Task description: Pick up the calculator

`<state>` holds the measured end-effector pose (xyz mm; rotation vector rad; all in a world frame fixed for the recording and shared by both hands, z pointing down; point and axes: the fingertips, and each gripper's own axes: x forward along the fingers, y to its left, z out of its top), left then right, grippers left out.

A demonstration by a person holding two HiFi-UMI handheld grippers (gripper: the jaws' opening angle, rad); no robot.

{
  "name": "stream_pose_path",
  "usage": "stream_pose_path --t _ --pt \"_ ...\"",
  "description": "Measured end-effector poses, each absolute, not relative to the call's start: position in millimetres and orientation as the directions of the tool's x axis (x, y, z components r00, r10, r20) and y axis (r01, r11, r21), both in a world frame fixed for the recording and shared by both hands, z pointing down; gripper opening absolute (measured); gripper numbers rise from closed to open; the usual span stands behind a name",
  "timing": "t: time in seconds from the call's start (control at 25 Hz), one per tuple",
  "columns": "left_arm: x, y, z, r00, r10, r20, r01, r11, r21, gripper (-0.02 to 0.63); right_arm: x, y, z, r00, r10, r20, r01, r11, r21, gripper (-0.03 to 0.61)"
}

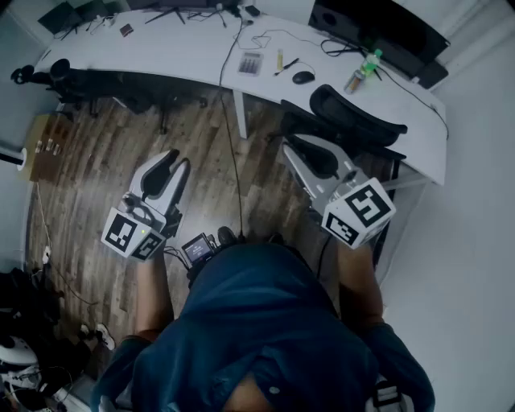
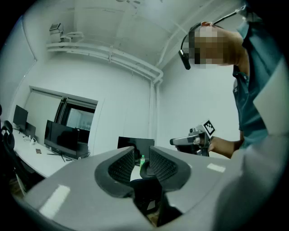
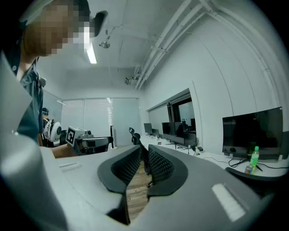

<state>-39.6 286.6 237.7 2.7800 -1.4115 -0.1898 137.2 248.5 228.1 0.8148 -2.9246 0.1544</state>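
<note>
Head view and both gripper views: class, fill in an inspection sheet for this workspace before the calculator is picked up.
Surface: white curved desk.
Job's things: calculator on the desk, untouched.
Clutter: mouse, pen, bottle near the calculator.
Grippers: left tongs shut, empty; right tongs shut, empty; both over the wooden floor, short of the desk.
Cables: black cable drops from desk to floor.
Surroundings: black chair, monitor.

A long white desk curves over a brown wood floor. A black chair stands at it and a monitor on it. The walls are white. Pipes run under the ceiling, where a tube lamp is lit.
</note>
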Motion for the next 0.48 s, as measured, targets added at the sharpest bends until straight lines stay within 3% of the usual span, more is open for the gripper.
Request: stream_pose_path --t 0.48 --pt "-56.5 273.6 243.5 0.601 -0.793 -0.1 -0.789 -0.608 0.085 0.095 118.1 239.2 234.9 -0.839 -0.523 0.149 -0.537 0.84 -0.076 0.034"
